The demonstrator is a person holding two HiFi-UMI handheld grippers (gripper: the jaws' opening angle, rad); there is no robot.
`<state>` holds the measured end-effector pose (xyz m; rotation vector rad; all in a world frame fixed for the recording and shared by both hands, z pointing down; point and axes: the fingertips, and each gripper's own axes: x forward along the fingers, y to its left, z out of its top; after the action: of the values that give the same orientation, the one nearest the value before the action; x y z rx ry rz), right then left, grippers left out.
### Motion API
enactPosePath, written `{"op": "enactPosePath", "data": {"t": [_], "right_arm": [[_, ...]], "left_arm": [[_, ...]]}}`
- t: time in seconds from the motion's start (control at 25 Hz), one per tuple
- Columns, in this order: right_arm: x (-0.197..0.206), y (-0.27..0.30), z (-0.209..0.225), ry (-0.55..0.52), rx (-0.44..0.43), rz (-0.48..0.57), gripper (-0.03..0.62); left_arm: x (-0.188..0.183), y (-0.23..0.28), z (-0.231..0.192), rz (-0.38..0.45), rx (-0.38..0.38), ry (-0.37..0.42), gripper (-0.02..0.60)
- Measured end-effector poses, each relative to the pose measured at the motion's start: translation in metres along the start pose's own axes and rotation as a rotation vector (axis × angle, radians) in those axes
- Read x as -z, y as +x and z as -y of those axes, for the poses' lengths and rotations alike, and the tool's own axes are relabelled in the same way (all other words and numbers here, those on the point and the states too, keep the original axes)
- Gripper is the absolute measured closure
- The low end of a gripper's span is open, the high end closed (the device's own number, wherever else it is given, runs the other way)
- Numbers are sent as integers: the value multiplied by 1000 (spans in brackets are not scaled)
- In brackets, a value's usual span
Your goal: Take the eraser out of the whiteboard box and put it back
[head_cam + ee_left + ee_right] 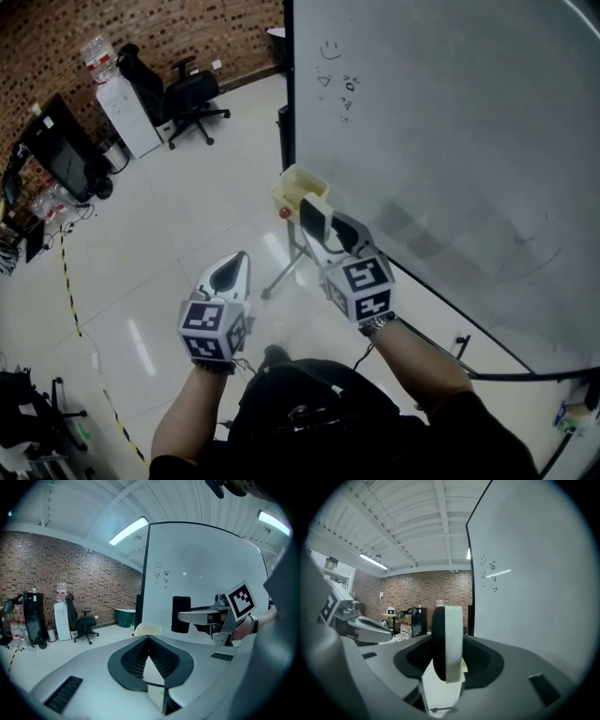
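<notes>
Black felt leftward, steer the eraser (446, 641), clamped upright in the right gripper (322, 223) just short of the cream box (292, 178) at the whiteboard (450, 141) lower corner, squarely over its rim; leave the left gripper (241, 257) clenched and empty.

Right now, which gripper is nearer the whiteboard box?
Right: the right gripper, gripping the eraser, is just short of the whiteboard box; the left gripper sits farther back, leftward.
</notes>
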<state>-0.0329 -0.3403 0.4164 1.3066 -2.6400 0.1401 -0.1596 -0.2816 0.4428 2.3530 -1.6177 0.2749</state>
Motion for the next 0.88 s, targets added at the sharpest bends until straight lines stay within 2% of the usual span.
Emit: {"op": "enactPosePath", "data": {"t": [0.44, 0.88], "right_arm": [[13, 90, 29, 1, 38, -55, 382], [35, 136, 42, -28, 45, -100, 382]], "left_arm": [[-17, 69, -58, -35, 43, 2, 580], [-15, 115, -86, -84, 75, -10, 580]]}}
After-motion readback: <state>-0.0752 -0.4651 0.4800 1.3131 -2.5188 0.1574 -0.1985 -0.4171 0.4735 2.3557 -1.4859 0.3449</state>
